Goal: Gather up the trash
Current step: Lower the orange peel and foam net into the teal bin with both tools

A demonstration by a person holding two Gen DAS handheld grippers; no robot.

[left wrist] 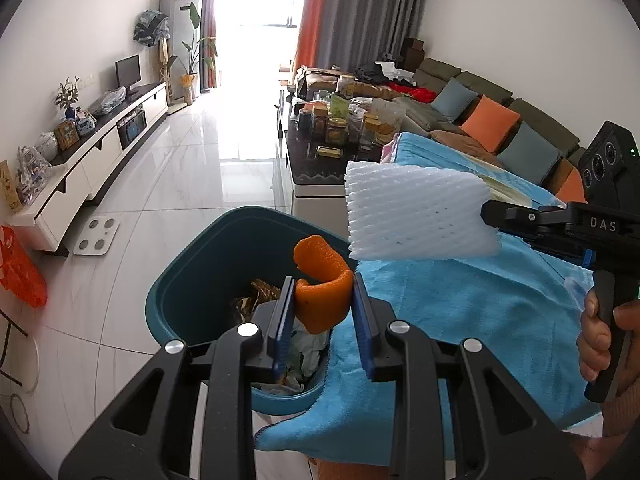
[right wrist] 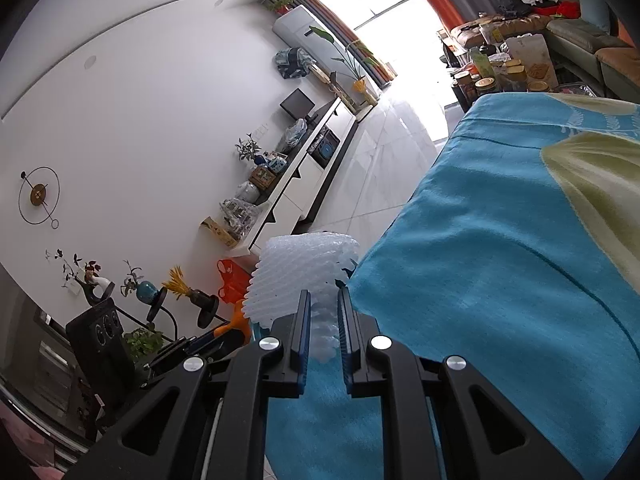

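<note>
My left gripper (left wrist: 322,300) is shut on a curled piece of orange peel (left wrist: 320,284), held just above the teal trash bin (left wrist: 192,264), which has paper and wrapper scraps inside. My right gripper (right wrist: 324,312) is shut on a white foam fruit net (right wrist: 300,276). In the left wrist view that foam net (left wrist: 416,216) hangs above the blue towel (left wrist: 460,308), to the right of the bin, with the right gripper (left wrist: 490,210) pinching its right edge and a hand (left wrist: 600,336) on the handle.
The blue towel (right wrist: 500,240) covers a table edge beside the bin. Beyond it a dark coffee table (left wrist: 320,160) carries several jars. A sofa with cushions (left wrist: 492,120) runs along the right, a white TV cabinet (left wrist: 104,148) along the left, with an orange bag (left wrist: 20,272) near it.
</note>
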